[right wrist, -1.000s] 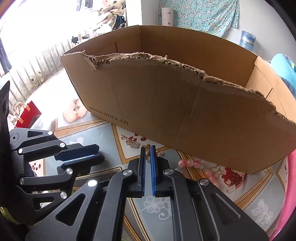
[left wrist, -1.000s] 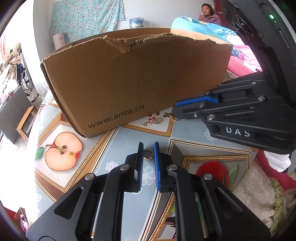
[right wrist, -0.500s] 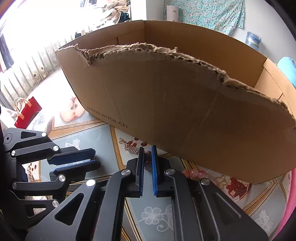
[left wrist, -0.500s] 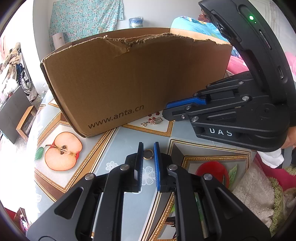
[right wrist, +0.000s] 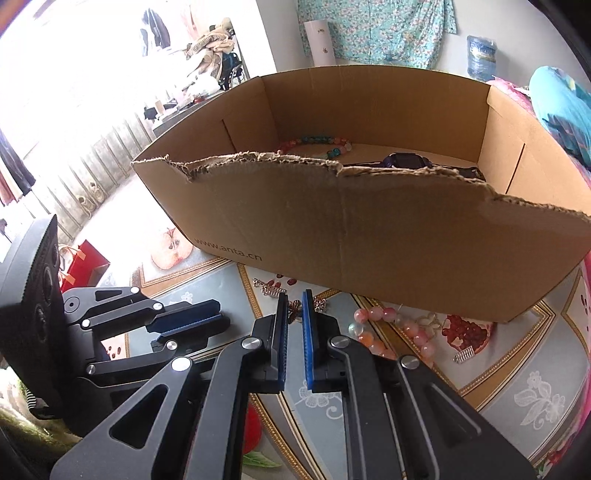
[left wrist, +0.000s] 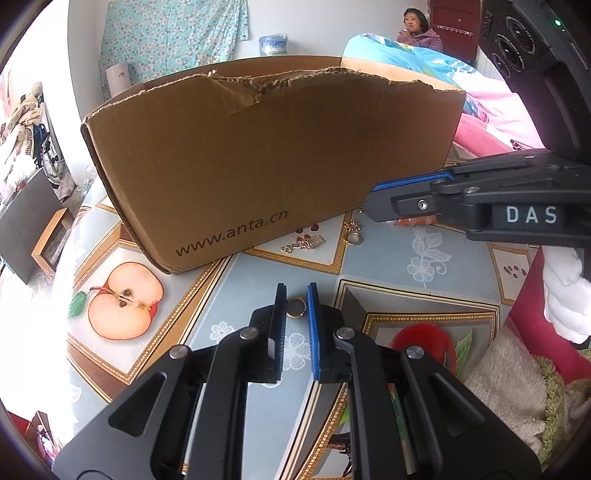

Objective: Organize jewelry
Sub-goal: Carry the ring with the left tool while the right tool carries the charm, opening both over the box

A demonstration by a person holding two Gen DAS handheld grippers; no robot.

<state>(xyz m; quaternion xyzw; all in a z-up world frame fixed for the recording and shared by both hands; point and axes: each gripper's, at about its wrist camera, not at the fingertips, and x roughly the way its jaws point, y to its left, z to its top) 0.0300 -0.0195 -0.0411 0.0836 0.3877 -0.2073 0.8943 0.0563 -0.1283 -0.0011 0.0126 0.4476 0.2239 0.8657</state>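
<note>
Fingers (left wrist: 280, 314) of left gripper (left wrist: 296, 291) low over fruit-printed tablecloth (left wrist: 369, 266), with narrow gap between the pads. Gold ring (left wrist: 296, 308) flat on the cloth exactly between the two tips; not possible to tell if pinched or only framed.

Right gripper (right wrist: 294, 299) higher, to the right of the left one, also with narrow gap. Small gold filigree charm (right wrist: 294, 309) seen between its tips; not possible to tell if clamped or lying on the cloth below. Second gold piece (right wrist: 319, 304) just beside the right finger.

A little farther, still on the cloth: pink bead bracelet (right wrist: 384, 332), small silver comb clip (right wrist: 464, 355), gold chain clip (left wrist: 304, 244), all near the front wall of the box.

Behind these, big cardboard box (left wrist: 258, 166), top edge torn, "www.anta.cn" printed on the front. Inside, on the bottom: multicolour bead bracelet (right wrist: 317, 142) at the back left, purple watch (right wrist: 406, 160) more to the right.

Far behind, woman (left wrist: 417, 31) sitting.
</note>
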